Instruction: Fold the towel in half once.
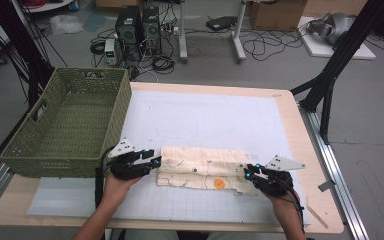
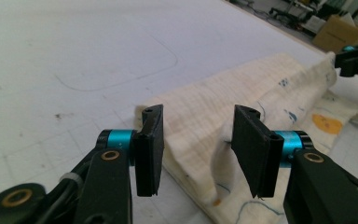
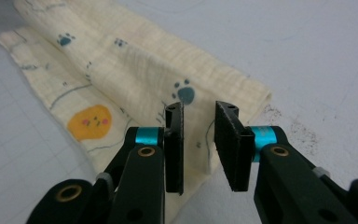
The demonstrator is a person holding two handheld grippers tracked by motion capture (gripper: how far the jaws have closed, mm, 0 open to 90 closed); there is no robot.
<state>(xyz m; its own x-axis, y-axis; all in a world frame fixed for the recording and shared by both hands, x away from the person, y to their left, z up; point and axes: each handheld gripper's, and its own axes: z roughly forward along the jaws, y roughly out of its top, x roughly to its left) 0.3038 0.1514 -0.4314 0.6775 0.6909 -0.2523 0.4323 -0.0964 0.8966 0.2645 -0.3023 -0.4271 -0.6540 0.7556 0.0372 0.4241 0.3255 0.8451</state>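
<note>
High view: folded cloth [image 1: 200,173] lies flat on desk [image 1: 310,150] near front edge, beside basket [image 1: 70,125]. Left tool [image 1: 155,162] and right tool [image 1: 246,173] sit at opposite ends, both spread, straddling cloth edges — likely lined up for the next fold.

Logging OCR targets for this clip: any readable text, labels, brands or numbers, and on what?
None readable.
The cloth carries pictures, not words: paw prints, an orange face, drawn lines.
The cardboard box and the computer towers on the floor are too small to show any label.
</note>
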